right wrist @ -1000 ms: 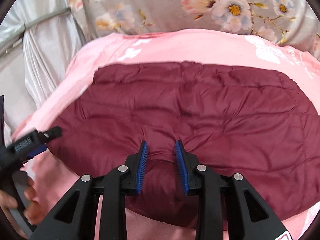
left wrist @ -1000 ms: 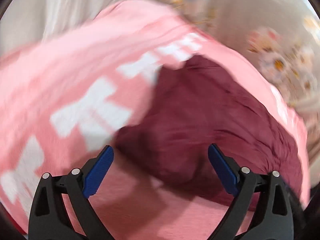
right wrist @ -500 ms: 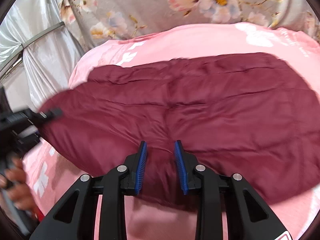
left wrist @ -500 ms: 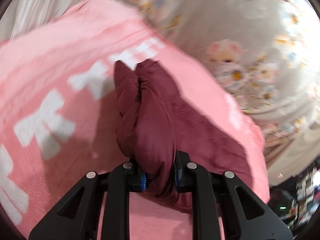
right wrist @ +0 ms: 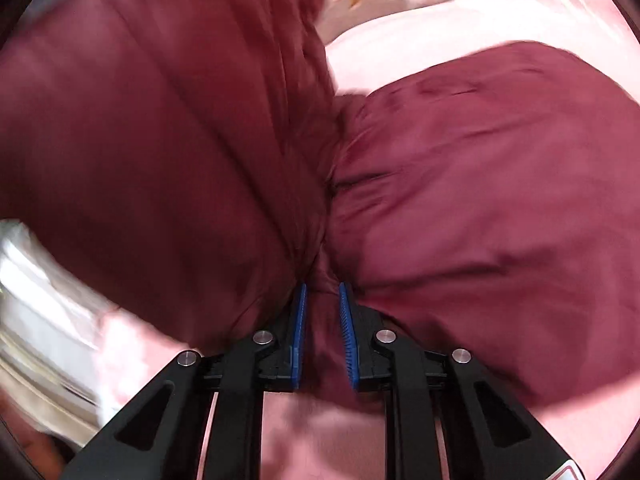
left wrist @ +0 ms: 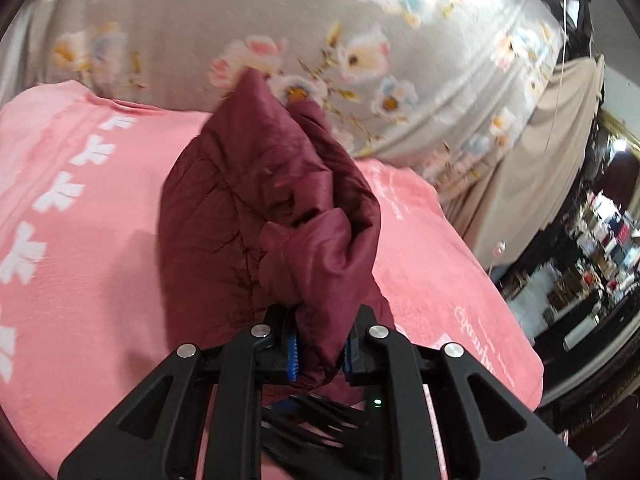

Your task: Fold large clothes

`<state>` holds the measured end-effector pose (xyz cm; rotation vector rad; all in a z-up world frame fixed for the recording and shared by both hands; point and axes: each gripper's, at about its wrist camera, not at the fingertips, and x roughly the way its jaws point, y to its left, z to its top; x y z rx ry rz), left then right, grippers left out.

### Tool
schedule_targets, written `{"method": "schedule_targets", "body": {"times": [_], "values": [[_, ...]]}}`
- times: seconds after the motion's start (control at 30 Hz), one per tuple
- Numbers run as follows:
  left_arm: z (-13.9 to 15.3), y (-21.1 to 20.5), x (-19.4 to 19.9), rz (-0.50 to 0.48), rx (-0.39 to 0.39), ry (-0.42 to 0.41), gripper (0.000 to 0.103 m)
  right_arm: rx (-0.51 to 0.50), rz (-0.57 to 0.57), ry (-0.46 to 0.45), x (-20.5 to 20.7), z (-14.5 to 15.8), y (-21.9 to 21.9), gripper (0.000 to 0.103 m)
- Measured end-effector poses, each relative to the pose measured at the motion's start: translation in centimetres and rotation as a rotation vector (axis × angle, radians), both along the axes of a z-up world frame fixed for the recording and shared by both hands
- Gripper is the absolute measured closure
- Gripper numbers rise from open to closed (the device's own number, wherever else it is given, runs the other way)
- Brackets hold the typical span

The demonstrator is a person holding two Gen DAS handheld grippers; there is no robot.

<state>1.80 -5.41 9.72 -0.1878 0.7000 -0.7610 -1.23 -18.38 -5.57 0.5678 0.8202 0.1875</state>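
The left gripper (left wrist: 318,354) had just closed its fingers on a bunched edge of the maroon quilted garment (left wrist: 264,208), and the padded cloth stood gathered between the blue pads, rising ahead of them in a puffy peak above the pink blanket (left wrist: 80,280) that covers the bed. Held that way, the edge could be carried across the rest of the garment, which seemed to be the fold in hand. The right gripper (right wrist: 322,332) had likewise been closing its fingers, and a pinch of the same maroon cloth sat between its pads at the point where two swells of fabric met in a deep crease; that grip looked meant to anchor the fold line while the other side came over. In the right wrist view the garment (right wrist: 480,184) filled nearly the whole picture, part lifted on the left, part lying on the blanket on the right. A grey floral sheet (left wrist: 360,40) lay beyond the blanket. The fold was judged only begun.
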Motion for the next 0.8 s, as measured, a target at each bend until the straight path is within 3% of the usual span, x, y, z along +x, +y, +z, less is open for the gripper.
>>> {"method": "schedule_targets", "body": {"times": [0.13,0.23,0.37,0.57,0.67,0.73,0.8], "values": [[-1.4,-3.8,0.2,-0.043,0.048,0.042,0.089,-0.091,-0.122,0.026,-4.5,2.2,-4.9,0.083],[-4.5,-7.5,0.8,-0.065,0.106,0.115,0.089,-0.156,-0.214,0.056,-7.3,2.8,-7.9,0.083],[-8.4,-10.8,1.4,-0.082,0.166,0.196,0.088,-0.148,-0.291,0.083,-9.6,2.4,-10.6,0.083],[-10.3,-12.8,1.0,-0.064,0.246,0.181,0.086,-0.133,-0.309,0.105,-10.7,1.7,-11.3,0.083],[-9.2,-12.0,1.2,-0.082,0.193,0.23,0.072,-0.131,-0.303,0.09,-11.1,2.6,-11.7,0.083],[-7.4,-10.4,1.3,-0.091,0.095,0.249,0.046,-0.151,-0.301,0.069,-9.6,3.8,-12.5,0.083],[-4.4,-7.9,0.9,-0.069,0.001,0.194,0.035,-0.17,-0.304,0.026,-9.1,6.0,-12.9,0.075]]}}
